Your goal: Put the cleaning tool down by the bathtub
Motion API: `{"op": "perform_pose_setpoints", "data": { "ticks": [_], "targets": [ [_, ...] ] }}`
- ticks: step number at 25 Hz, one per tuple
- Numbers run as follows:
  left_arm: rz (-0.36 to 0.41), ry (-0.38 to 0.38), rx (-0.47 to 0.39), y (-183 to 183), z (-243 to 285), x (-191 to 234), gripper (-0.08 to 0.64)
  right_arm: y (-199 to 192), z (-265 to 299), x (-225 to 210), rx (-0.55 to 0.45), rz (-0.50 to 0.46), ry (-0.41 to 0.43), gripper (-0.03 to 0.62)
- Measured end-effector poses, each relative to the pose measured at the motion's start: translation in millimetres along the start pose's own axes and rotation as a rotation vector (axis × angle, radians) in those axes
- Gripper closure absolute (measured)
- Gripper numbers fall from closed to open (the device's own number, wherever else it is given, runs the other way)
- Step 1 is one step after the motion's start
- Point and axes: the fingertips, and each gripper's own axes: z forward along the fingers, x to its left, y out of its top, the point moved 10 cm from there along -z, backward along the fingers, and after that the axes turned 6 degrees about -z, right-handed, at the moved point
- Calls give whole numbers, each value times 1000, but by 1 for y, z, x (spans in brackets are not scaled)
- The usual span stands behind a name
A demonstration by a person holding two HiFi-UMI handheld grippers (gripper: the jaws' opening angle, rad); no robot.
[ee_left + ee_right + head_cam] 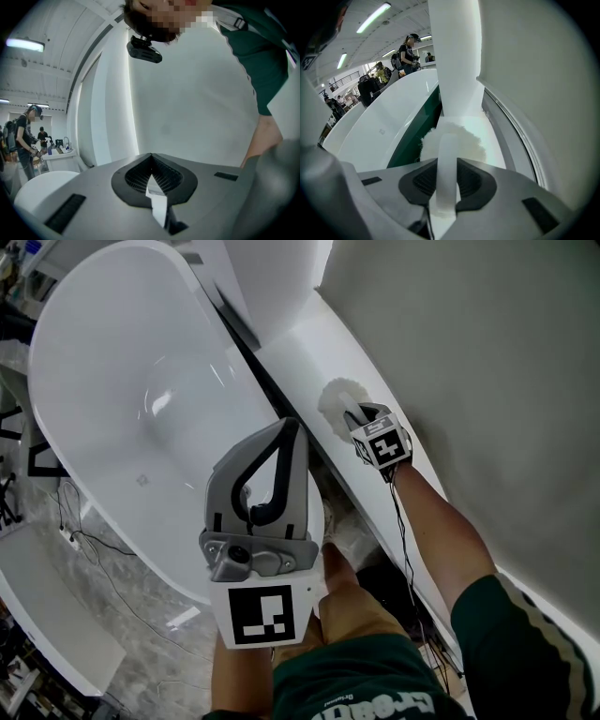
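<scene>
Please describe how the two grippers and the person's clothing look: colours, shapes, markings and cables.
The left gripper and the right gripper have grey bodies with black ribbed pads; each carries a white cube with a black square marker. A thin black cable runs from the right one along the forearm. The sleeve is dark green with pale stripes.

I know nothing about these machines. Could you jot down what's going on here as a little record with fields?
Setting: white bathtub with a white ledge beside it
Right gripper: shut on the cleaning tool's white handle
Cleaning tool: fluffy white head over the ledge; contact unclear
Left gripper: shut, holding nothing, near the bathtub's edge
Task status: tool not yet released
</scene>
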Motion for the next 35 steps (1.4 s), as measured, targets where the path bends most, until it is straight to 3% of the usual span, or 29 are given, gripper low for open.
{"op": "perform_pose_setpoints", "data": {
  "ticks": [20,25,35],
  "targets": [
    [-44,11,67,-28,5,5,554,-34,39,-10,144,54,41,499],
    [-60,16,78,-35,1,6,554,-49,50,-9,194,132,112,497],
    [-75,10,94,-41,-4,2,554,-55,54,2,118,135,29,497]
  ]
}}
